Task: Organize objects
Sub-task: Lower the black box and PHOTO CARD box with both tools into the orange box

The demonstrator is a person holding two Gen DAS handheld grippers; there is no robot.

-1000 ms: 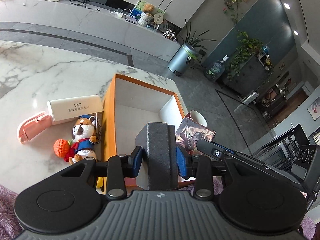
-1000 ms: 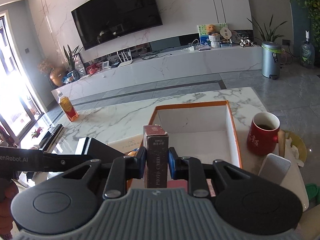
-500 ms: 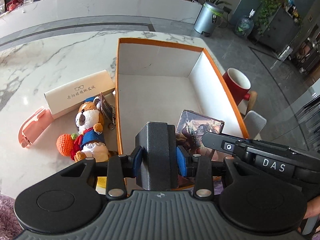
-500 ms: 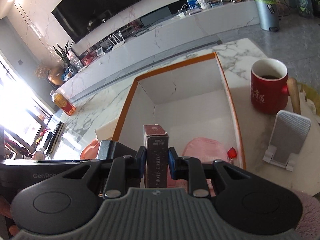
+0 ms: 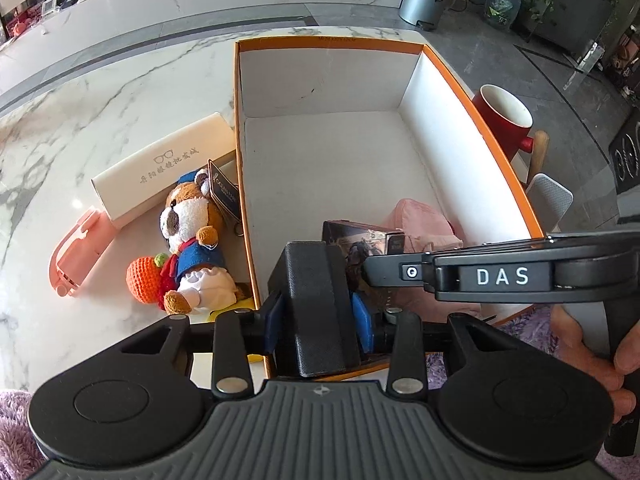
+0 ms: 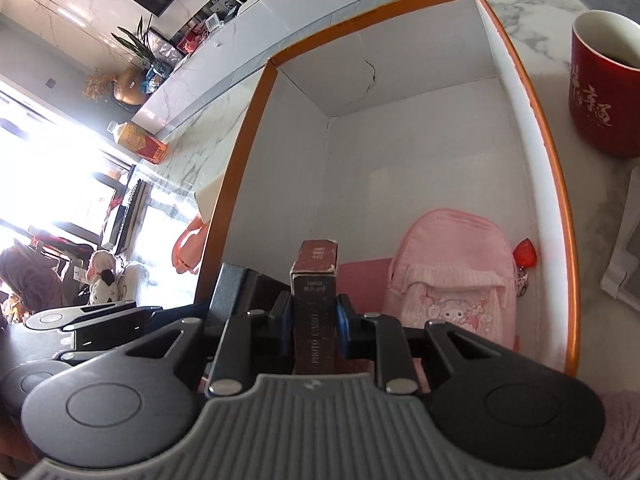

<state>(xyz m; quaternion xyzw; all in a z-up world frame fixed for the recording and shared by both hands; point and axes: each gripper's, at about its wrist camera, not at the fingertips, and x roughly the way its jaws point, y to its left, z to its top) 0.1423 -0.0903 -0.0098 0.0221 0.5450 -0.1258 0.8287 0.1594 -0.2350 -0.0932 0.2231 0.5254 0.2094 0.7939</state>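
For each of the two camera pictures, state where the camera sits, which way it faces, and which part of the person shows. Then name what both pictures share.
Left wrist view: sits on the left gripper, facing steeply down into the orange box; the gripper clamps a black block, and a hand shows lower right.
Right wrist view: sits on the right gripper, facing down into the box; it clamps a card box; no hand visible.
Shared: the orange box, pink bag, red mug.
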